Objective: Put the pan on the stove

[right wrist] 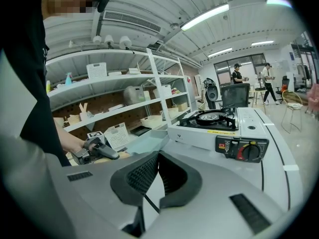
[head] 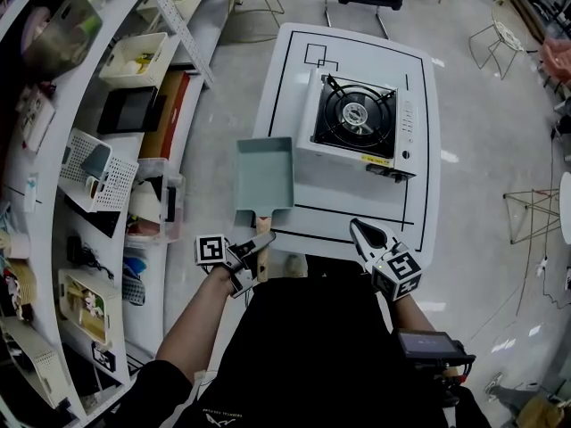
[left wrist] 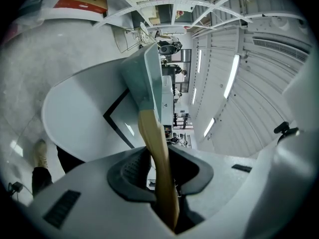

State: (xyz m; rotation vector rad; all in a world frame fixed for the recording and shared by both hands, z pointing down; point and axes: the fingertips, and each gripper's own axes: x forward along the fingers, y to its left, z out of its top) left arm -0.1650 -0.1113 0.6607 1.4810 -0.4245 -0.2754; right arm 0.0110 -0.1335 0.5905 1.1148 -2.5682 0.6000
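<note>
on the white table (head: 419, 194) sat the stove (head: 355, 119), burner bare; the pan (head: 264, 172) was at the table's left edge, beside the stove but not on it. our left gripper (head: 259, 243) was clamped on its wooden handle (head: 264, 225) — we judged it best to lift level and centre it over the burner. our right gripper (head: 361, 232) had its jaws together, empty.

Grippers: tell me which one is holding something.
The left gripper: its jaws are shut on the wooden handle of the teal pan. The right gripper has its jaws together with nothing between them.
</note>
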